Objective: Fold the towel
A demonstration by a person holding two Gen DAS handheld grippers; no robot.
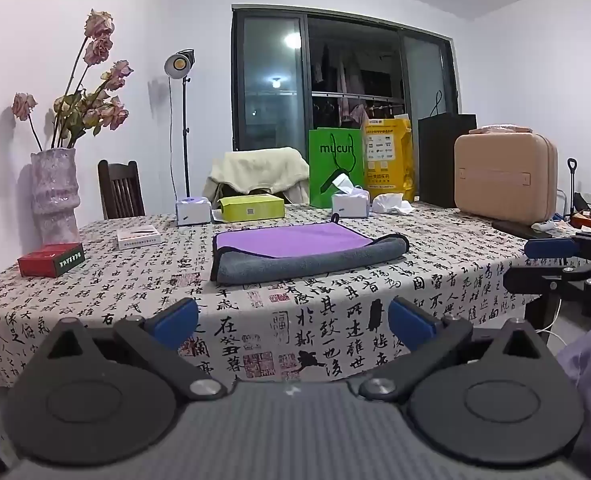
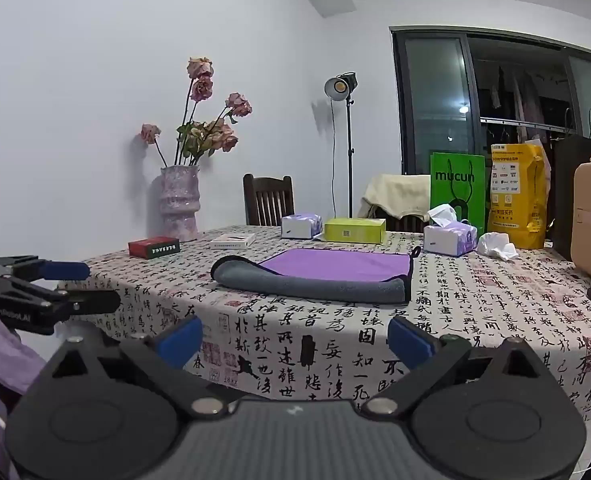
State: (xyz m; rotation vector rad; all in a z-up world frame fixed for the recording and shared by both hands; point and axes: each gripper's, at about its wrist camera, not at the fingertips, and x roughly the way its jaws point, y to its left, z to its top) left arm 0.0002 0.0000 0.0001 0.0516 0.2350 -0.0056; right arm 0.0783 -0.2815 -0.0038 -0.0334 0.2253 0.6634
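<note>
A towel, purple on top and grey underneath, lies on the table with its near edge rolled over, grey side up. It also shows in the right wrist view. My left gripper is open and empty, held off the table's near edge, well short of the towel. My right gripper is open and empty, also in front of the table edge. The right gripper shows at the right edge of the left wrist view; the left gripper shows at the left of the right wrist view.
The table has a calligraphy-print cloth. Behind the towel stand tissue boxes, a yellow-green box, a green bag and a beige case. A red box, a white box and a vase are left.
</note>
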